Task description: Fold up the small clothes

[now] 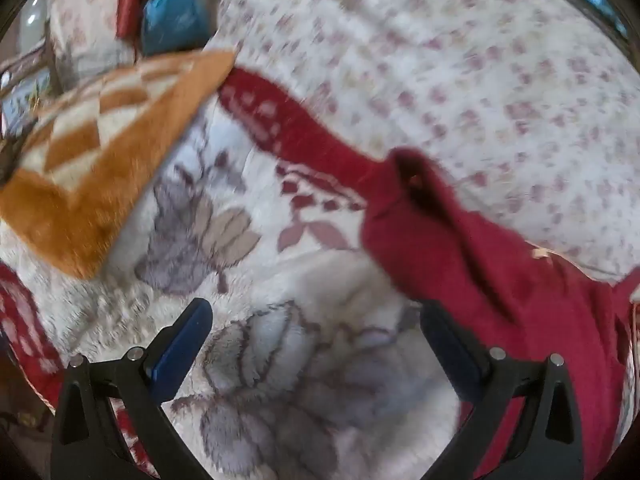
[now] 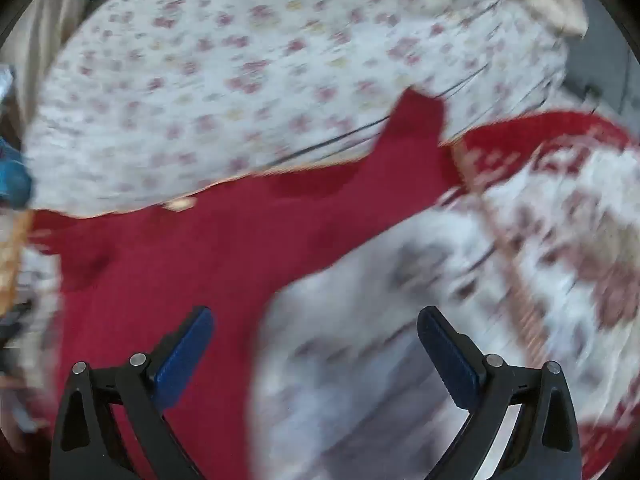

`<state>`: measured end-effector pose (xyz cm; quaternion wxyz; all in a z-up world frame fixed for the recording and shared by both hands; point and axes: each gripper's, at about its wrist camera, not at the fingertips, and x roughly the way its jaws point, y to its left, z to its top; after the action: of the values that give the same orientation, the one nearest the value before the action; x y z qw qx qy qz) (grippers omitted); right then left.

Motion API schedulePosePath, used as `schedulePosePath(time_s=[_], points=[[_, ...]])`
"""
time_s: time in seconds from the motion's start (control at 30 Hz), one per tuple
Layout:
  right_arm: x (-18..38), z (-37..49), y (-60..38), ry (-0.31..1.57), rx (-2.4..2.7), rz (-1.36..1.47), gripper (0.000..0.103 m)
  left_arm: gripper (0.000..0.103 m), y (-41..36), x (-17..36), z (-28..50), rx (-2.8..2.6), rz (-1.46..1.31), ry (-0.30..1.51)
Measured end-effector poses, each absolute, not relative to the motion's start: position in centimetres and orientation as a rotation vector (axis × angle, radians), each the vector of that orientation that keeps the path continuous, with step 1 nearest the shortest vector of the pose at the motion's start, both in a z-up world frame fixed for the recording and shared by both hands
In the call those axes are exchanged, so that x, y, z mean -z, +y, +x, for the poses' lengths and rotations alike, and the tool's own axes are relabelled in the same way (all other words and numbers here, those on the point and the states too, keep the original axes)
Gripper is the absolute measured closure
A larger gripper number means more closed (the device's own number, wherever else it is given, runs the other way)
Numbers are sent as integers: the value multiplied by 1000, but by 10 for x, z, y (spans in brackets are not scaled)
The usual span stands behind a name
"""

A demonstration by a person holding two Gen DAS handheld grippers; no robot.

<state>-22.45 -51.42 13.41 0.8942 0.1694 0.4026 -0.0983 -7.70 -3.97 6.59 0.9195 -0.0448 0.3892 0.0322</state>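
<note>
Both tongs, left tongs [image 1: 316, 320] and right tongs [image 2: 316, 320], hang spread and empty; red garment [image 2: 208, 248] lies unfolded on the blanket [image 1: 248, 240], so folding looks barely started.

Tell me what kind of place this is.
Probably a bedroom: a plush floral blanket covers the surface, a flowered bedsheet lies behind it, and a folded orange blanket sits nearby.

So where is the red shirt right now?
The red shirt lies on the fuzzy leaf blanket, right side of the left wrist view, beside the flowery sheet.
</note>
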Motion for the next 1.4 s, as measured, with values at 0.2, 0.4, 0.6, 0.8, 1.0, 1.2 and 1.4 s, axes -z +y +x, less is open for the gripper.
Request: schedulePosePath(time_s=[0.2,0.4,0.6,0.8,1.0,1.2,1.4], points=[[-170,-225,-413,802,63,362,0,0,-81,-114,-114,3,-23,756],[-191,-223,-364,789,14,322,0,0,-101,-149,-97,96,-37,733],[-180,-208,-358,793,49,206,0,0,-131,-139,-82,175,-19,763],[-148,-191,-360,801,51,204,0,0,-141,-107,-78,179,41,799],[-112,-165,-347,853,9,187,0,0,-133,-90,-76,142,117,787],[-84,-142,-329,901,-64,216,0,0,-117,-74,-60,162,53,858],[-58,-119,-311,971,-61,276,0,0,-107,-68,-44,127,50,869]])
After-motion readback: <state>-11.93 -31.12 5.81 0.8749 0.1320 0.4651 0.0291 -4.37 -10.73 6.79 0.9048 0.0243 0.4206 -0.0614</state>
